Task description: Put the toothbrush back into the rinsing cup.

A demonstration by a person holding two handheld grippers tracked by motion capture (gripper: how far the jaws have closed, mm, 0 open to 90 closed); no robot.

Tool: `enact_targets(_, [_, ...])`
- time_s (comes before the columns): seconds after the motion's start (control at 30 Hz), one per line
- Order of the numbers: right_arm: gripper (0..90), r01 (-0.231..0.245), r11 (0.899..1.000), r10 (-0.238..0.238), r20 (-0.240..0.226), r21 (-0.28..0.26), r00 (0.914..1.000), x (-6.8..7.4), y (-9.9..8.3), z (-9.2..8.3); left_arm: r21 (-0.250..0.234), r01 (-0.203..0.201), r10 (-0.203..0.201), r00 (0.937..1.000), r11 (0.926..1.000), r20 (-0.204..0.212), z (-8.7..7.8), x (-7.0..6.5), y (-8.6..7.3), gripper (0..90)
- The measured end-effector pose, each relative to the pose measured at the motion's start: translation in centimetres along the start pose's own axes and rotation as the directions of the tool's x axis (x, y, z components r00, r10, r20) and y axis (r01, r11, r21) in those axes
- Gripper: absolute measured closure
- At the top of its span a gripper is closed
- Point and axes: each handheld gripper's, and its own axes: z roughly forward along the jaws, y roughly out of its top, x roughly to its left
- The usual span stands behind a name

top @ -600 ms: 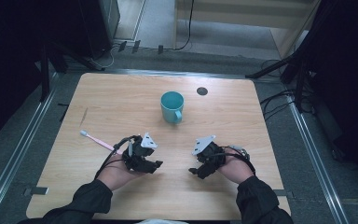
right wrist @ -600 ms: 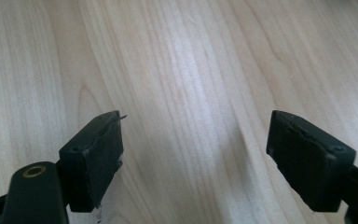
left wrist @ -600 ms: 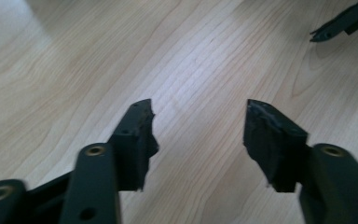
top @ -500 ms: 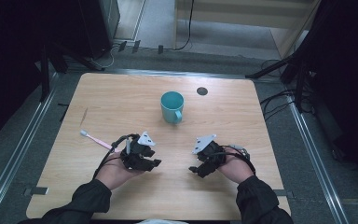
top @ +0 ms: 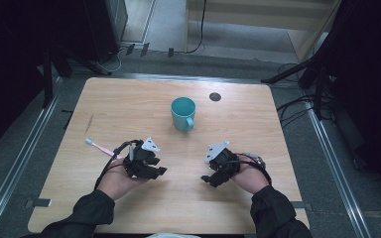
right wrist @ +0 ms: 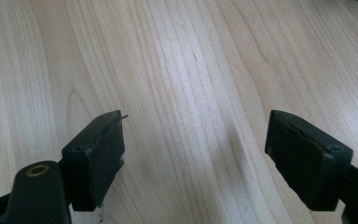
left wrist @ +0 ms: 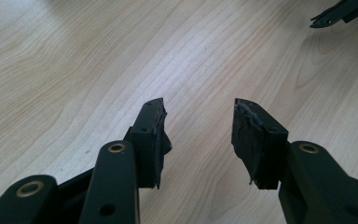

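Both grippers are held low over the wooden table [top: 129,104]. The left gripper [left wrist: 198,135] is parted moderately and the right gripper [right wrist: 196,154] widely, nothing between either. A teal mug [top: 183,113] stands beyond them, unobstructed; a pink toothbrush [top: 99,147] lies just beside the left hand [top: 116,178].

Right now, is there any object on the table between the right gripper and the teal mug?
Nothing visible does. In the high view, only bare wood lies between the right gripper and the teal mug farther up the table. The pink toothbrush lies off beside the left gripper, away from that line. Both grippers are open and empty.
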Motion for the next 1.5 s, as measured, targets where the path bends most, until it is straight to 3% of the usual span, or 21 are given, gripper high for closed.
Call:
enact_targets(0.23, [19.9,-0.002,1.000,0.002,-0.010,-0.008,0.9999,-0.1,0.1,0.0,-0.010,0.009,-0.009,0.9999,0.9999,-0.006,-0.1,0.0,-0.1,49.2])
enact_targets(0.47, [20.0,-0.003,1.000,0.003,-0.019,-0.002,0.9998,-0.2,0.2,-0.1,-0.008,0.036,-0.036,0.9993,0.9993,-0.010,-0.2,0.4,-0.2,55.6])
enact_targets(0.83, [19.9,0.006,1.000,-0.006,-0.020,0.003,0.9998,-0.2,0.4,0.1,0.017,0.116,-0.116,0.9929,0.9931,-0.025,-0.4,2.8,-0.8,64.9])
enact_targets(0.87, [19.9,0.008,1.000,-0.008,-0.021,0.005,0.9997,-0.2,0.5,0.1,0.018,0.152,-0.152,0.9883,0.9882,-0.016,-0.4,3.4,-0.9,66.9])
enact_targets(0.9, [19.9,0.008,1.000,-0.008,-0.021,0.005,0.9997,-0.2,0.5,0.1,0.018,0.152,-0.152,0.9883,0.9882,-0.016,-0.4,3.4,-0.9,68.6])
enact_targets(0.93, [20.0,0.009,1.000,-0.009,-0.021,0.005,0.9997,-0.2,0.5,0.1,0.022,0.178,-0.178,0.9840,0.9838,-0.012,-0.4,3.8,-1.0,68.6])
enact_targets(1.1, [20.0,0.007,1.000,-0.007,-0.019,0.005,0.9998,-0.3,0.4,0.1,0.045,0.208,-0.206,0.9779,0.9771,-0.034,-0.9,5.3,-1.2,77.4])
enact_targets(1.23, [20.0,0.008,1.000,-0.008,-0.018,0.007,0.9998,-0.2,0.4,0.1,0.036,0.235,-0.233,0.9711,0.9712,-0.050,-2.2,6.7,-1.5,86.3])
enact_targets(1.27, [20.0,0.008,1.000,-0.008,-0.020,0.008,0.9998,-0.2,0.4,0.1,0.023,0.254,-0.252,0.9659,0.9670,-0.058,-2.9,7.5,-1.8,88.8])
enact_targets(1.3, [20.0,0.008,1.000,-0.008,-0.020,0.008,0.9998,-0.2,0.4,0.1,0.023,0.254,-0.252,0.9659,0.9670,-0.058,-2.9,7.5,-1.8,89.0])
enact_targets(1.4, [20.0,0.011,1.000,-0.011,-0.018,0.012,0.9998,-0.2,0.4,0.2,0.019,0.287,-0.285,0.9556,0.9576,-0.073,-3.4,8.6,-2.4,89.2])
enact_targets(1.5, [19.9,0.012,1.000,-0.012,-0.018,0.012,0.9998,-0.2,0.4,0.2,0.023,0.295,-0.292,0.9525,0.9551,-0.085,-3.5,9.0,-2.6,89.2])
